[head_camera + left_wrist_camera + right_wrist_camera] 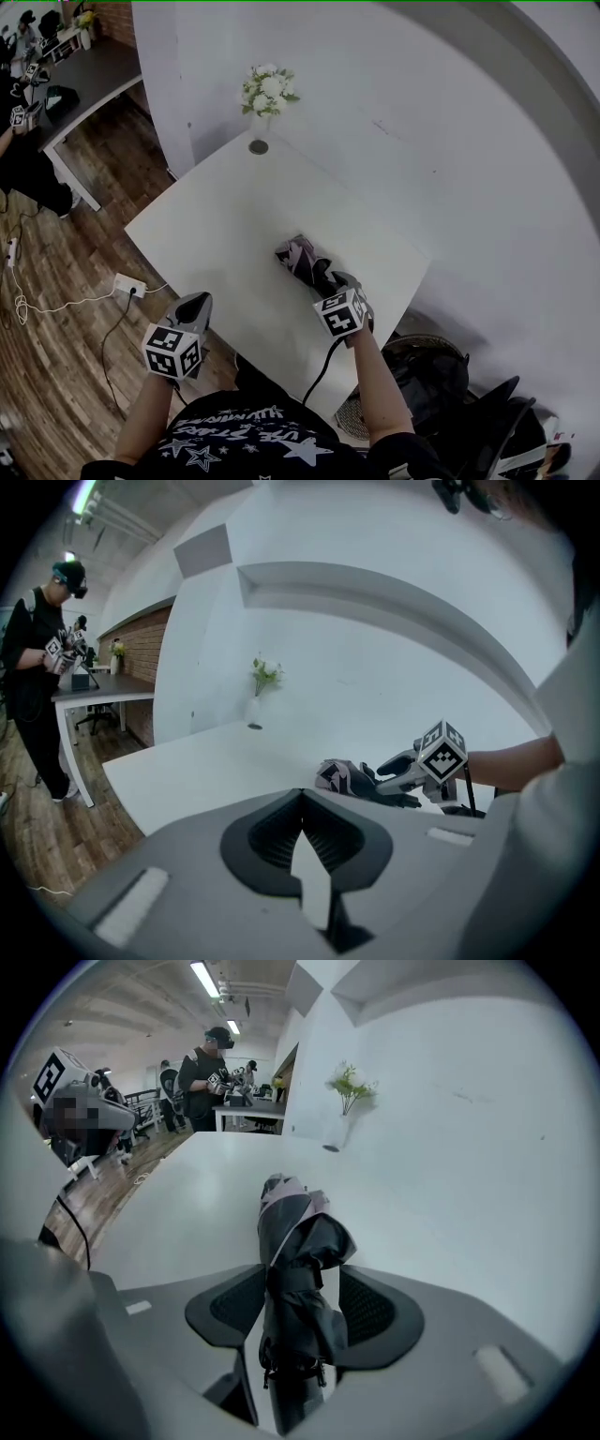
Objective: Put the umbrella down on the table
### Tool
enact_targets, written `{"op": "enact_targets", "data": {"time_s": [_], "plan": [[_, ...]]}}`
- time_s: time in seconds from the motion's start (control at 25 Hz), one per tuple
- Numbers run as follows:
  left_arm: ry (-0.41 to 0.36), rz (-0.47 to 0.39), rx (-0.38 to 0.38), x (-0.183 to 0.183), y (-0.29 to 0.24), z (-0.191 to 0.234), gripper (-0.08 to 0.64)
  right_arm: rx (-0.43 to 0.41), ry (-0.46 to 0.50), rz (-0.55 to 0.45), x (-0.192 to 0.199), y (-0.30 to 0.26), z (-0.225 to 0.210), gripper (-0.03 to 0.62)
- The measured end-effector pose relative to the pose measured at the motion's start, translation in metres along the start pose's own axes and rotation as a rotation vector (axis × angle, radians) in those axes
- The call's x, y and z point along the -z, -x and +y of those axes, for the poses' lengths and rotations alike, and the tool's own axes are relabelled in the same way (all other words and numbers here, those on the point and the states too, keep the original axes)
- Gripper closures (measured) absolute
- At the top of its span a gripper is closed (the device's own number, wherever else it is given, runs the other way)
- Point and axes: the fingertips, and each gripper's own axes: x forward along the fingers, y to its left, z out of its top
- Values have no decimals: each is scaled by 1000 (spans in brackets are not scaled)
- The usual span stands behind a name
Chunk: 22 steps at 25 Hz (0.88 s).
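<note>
A folded dark umbrella (302, 260) with pale trim lies on the white table (216, 234) near its right front edge. My right gripper (327, 278) is at its near end. In the right gripper view the umbrella (295, 1241) runs away between the two pads, which stand wide on either side of it; the right gripper (298, 1283) is open. My left gripper (195, 305) hovers at the table's near edge, left of the umbrella, shut and empty. From the left gripper view (301, 797) I see the umbrella (352, 778) and the right gripper (392, 785) side on.
A vase of white flowers (265, 94) stands at the table's far corner against the white wall. A power strip (128, 284) and cables lie on the wood floor at left. A dark chair and bag (441, 375) sit at right. A person (37, 667) stands by another desk.
</note>
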Motion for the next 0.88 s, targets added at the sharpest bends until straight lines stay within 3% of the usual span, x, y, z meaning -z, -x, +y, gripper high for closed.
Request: {"op": "enact_targets", "data": {"time_s": [0.24, 0.44, 0.72, 0.88], "plan": [[-19, -47, 11, -7, 27, -7, 558, 125, -58, -104, -16, 42, -12, 370], [-34, -75, 17, -4, 53, -15, 558, 188, -114, -202, -29, 74, 0, 466], [-51, -98, 37, 11, 93, -31, 558, 149, -146, -237, -28, 100, 45, 568], [-54, -114, 34, 22, 119, -36, 558, 131, -172, -267, -24, 118, 72, 578]]}}
